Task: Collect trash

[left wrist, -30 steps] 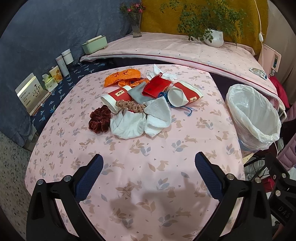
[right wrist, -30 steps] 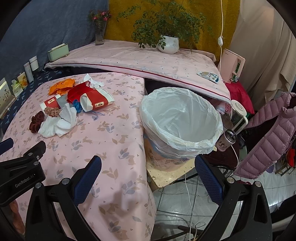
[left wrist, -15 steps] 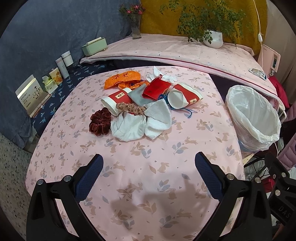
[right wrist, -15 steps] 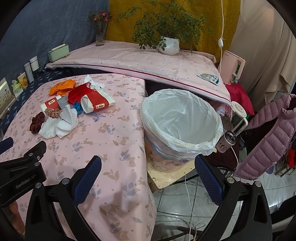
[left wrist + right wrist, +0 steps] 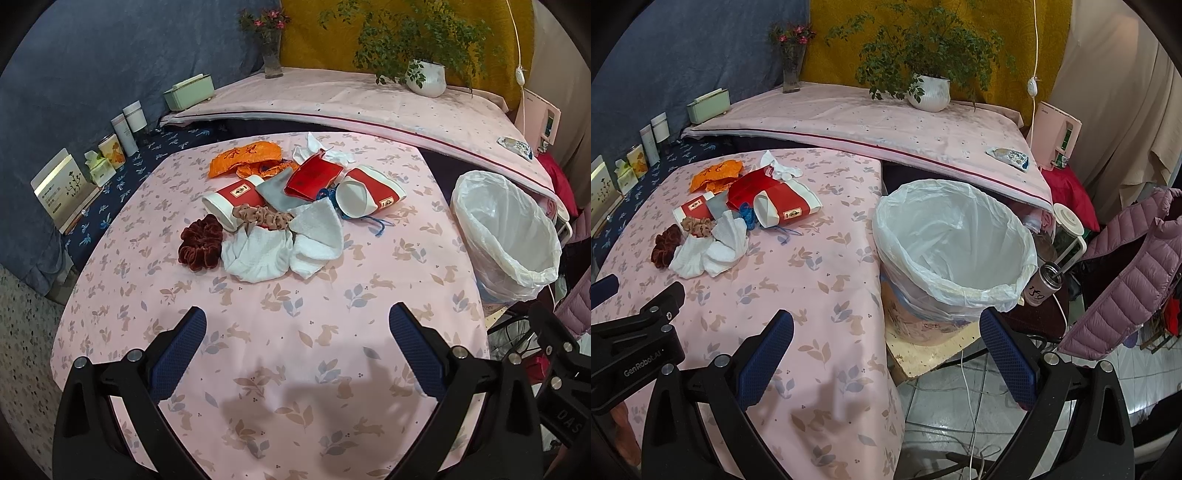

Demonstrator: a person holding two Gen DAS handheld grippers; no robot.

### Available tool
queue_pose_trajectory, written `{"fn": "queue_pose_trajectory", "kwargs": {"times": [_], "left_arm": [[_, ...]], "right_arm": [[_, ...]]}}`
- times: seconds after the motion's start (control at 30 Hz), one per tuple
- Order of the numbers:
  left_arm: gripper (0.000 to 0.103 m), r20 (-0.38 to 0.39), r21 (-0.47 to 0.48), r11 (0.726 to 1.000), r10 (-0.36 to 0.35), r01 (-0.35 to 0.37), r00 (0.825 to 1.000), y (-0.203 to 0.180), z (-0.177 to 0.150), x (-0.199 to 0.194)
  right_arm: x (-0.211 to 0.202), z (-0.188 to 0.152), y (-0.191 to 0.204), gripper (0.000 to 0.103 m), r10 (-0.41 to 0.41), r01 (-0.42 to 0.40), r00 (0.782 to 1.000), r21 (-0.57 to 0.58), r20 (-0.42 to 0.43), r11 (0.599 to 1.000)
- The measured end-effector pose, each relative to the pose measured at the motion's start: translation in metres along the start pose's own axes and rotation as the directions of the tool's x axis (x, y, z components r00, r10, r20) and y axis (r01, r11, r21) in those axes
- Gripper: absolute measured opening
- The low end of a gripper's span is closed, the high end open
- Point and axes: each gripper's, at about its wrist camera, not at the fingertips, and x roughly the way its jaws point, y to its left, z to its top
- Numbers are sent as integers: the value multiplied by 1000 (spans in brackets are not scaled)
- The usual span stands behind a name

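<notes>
A pile of trash lies on the pink table (image 5: 280,332): two red-and-white paper cups (image 5: 369,194) (image 5: 232,199), a red packet (image 5: 314,175), an orange wrapper (image 5: 243,155), white tissues (image 5: 258,253), a dark red scrunchie (image 5: 199,243) and a blue string (image 5: 373,221). The pile also shows in the right wrist view (image 5: 738,218). A bin with a white liner (image 5: 953,251) stands right of the table, also seen in the left wrist view (image 5: 506,236). My left gripper (image 5: 295,350) is open and empty, well short of the pile. My right gripper (image 5: 886,354) is open and empty, over the table's right edge near the bin.
A raised pink-covered ledge (image 5: 369,107) behind holds a potted plant (image 5: 424,77), a flower vase (image 5: 271,55) and a green box (image 5: 190,92). Jars and cards (image 5: 110,147) line the left side. A pink jacket (image 5: 1126,273), a bottle (image 5: 1047,284) and cables (image 5: 967,384) lie right of the bin.
Both grippers have drawn back slightly from the table; the pile and bin look a little farther away. Nothing on the table has moved.
</notes>
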Motion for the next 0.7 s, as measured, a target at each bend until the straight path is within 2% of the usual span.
{"fn": "queue_pose_trajectory", "kwargs": {"times": [0.7], "left_arm": [[94,14,-7,1000,8,-8,1000,2,-2,0]], "right_arm": [[-4,5,1,96,3,-3,1000,-3,4,1000]]}}
